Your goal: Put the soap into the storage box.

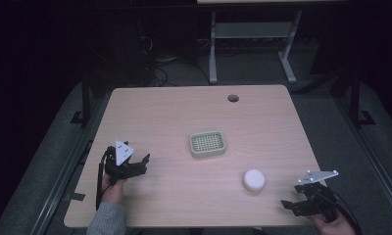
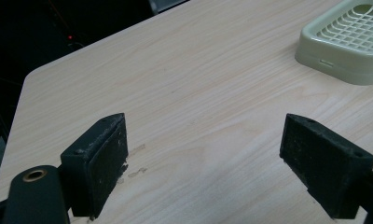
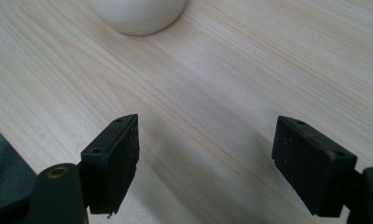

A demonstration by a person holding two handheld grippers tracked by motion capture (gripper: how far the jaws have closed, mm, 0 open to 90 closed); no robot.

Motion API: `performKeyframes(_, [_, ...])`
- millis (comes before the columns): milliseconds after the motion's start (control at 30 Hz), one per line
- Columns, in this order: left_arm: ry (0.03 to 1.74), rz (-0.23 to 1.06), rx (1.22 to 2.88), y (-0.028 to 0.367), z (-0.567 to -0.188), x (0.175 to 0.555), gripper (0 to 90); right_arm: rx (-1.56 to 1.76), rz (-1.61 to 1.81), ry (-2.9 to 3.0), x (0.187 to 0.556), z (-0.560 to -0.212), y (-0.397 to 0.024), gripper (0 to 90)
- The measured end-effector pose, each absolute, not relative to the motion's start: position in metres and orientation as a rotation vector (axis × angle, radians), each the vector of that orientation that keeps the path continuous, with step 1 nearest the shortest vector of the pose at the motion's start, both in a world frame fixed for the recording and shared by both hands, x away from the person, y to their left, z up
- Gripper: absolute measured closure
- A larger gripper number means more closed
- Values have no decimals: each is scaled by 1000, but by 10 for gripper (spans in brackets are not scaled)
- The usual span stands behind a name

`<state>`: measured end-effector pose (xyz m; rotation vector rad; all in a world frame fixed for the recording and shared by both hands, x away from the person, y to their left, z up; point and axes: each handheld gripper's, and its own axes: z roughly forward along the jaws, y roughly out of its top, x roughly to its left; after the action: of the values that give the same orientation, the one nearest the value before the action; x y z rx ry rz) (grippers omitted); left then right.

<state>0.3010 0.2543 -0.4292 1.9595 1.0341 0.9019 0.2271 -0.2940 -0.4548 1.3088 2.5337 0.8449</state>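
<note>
Both claws, left claw [image 1: 144, 161] and right claw [image 1: 288, 205], are waiting released, likely needing the white soap [image 1: 254, 179] grasped for the tray [image 1: 208, 144].

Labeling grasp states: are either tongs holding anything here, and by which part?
Nothing is held. The left tongs and right tongs are both open over bare table, clear of the soap dish and white round soap.

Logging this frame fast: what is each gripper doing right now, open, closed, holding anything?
Left gripper: open, holding nothing, over bare table.
Right gripper: open, holding nothing, white round object ahead of it.
</note>
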Motion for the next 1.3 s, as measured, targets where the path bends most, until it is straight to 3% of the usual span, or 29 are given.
performKeyframes(1300, [1045, 902, 1936, 259, -428, 300, 148, 1146, 731, 2663, 245, -416, -260, 191])
